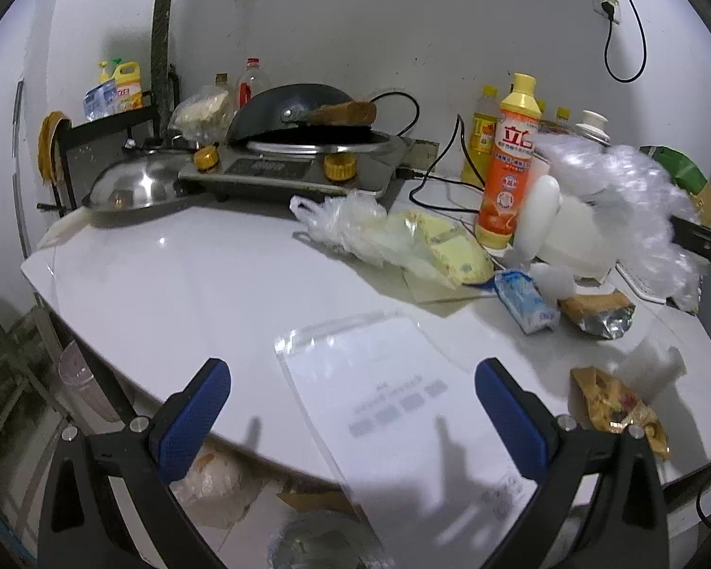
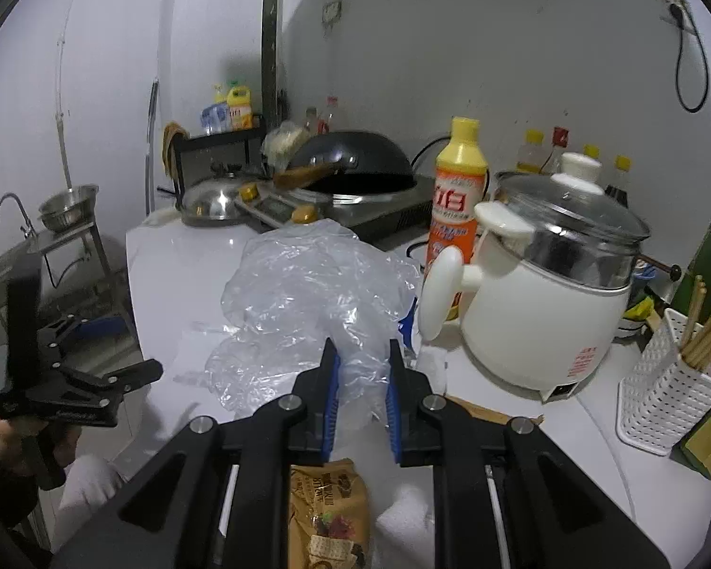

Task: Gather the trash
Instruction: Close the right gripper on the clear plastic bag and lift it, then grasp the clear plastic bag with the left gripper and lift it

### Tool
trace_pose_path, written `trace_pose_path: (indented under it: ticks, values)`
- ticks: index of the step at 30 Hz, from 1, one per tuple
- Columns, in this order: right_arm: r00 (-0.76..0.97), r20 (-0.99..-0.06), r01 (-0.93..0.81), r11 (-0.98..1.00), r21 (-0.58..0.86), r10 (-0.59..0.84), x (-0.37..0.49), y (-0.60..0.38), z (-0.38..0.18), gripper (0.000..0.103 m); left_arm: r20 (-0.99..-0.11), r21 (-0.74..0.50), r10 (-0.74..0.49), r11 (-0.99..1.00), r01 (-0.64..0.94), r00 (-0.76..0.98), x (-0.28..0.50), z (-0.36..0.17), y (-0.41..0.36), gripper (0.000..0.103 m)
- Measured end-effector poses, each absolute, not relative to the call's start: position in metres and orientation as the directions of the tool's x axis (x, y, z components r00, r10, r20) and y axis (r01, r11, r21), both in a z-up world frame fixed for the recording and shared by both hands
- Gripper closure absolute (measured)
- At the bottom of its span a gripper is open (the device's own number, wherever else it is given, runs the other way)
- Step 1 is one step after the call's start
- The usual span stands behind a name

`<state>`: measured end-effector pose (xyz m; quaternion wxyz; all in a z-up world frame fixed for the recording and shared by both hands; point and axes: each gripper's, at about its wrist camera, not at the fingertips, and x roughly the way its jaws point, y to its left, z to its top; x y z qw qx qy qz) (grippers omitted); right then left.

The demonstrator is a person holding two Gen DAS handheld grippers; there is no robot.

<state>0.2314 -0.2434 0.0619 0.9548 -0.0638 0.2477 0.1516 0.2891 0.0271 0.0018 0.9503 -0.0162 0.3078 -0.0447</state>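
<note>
Beside the white rice cooker point(image 2: 540, 313), to its left, the right gripper point(image 2: 359, 398) points forward and somewhat downward over the tabletop point(image 2: 166, 284). Its blue-padded fingers point(image 2: 331, 403) are drawn close and pinch the near edge of a crumpled clear plastic bag point(image 2: 308, 294). The bag billows up and away from the fingers toward the stove, its bulk hanging clear above the tabletop; it is too rumpled to give a long axis. In the left wrist view the same bag point(image 1: 630, 199) shows blurred in front of the cooker, with one black finger of the right gripper point(image 1: 701, 242) beneath it.

Farther left of the cooker, at the near edge of the tabletop point(image 1: 166, 284), the left gripper point(image 1: 350, 422) tilts down with its fingers point(image 1: 199, 417) spread wide and nothing between the pads. A hand point(image 2: 19, 441) grips its handle, seen at the left border of the right wrist view. Between and beyond those spread fingers lies a flat clear pouch point(image 1: 393, 398) holding a printed sheet, its long axis running from the near edge up and leftward, one end overhanging the edge.

Just in front of the cooker lie a blue and white wrapper point(image 1: 526, 301) and a brown foil packet point(image 1: 597, 313). A tan snack wrapper point(image 1: 616, 408) lies nearer, just beside the left gripper's right finger, and it shows below the right gripper too point(image 2: 329, 512). An orange dish soap bottle point(image 1: 509, 161) stands upright just left of the cooker, with a bag of yellow material point(image 1: 403, 242) lying at its foot.
</note>
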Motion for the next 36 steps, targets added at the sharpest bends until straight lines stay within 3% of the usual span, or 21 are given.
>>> trace_pose_path:
  ticks: [8, 14, 25, 29, 31, 35, 36]
  values:
    - [0.882, -0.426, -0.252, 0.966, -0.064, 0.202, 0.232, -0.265, 0.072, 0.087, -0.571, -0.041, -0.117, 0.993, 0.114, 0.813, 0.333, 0.027, 0.032, 0.003]
    - [0.874, -0.456, -0.228, 0.970, -0.084, 0.166, 0.250, -0.274, 0.056, 0.087, -0.574, -0.108, -0.212, 0.977, 0.183, 0.791, 0.380, 0.036, 0.036, 0.012]
    - [0.857, -0.491, -0.226, 0.971, -0.083, 0.158, 0.280, -0.275, 0.041, 0.087, -0.647, -0.164, -0.275, 0.961, 0.222, 0.711, 0.487, 0.006, 0.034, 0.012]
    - [0.852, -0.502, -0.219, 0.972, -0.082, 0.149, 0.283, -0.277, 0.037, 0.087, -0.685, -0.161, -0.258, 0.966, 0.204, 0.681, 0.505, -0.011, 0.031, 0.037]
    - [0.850, -0.505, -0.217, 0.973, -0.083, 0.147, 0.283, -0.277, 0.036, 0.087, -0.688, -0.176, -0.265, 0.964, 0.199, 0.675, 0.509, -0.015, 0.034, 0.042]
    - [0.852, -0.505, -0.214, 0.973, -0.088, 0.141, 0.281, -0.278, 0.037, 0.087, -0.674, -0.160, -0.250, 0.968, 0.193, 0.695, 0.505, -0.012, 0.035, 0.074]
    - [0.852, -0.504, -0.213, 0.973, -0.089, 0.141, 0.280, -0.278, 0.038, 0.087, -0.670, -0.164, -0.253, 0.967, 0.193, 0.698, 0.504, -0.010, 0.036, 0.076]
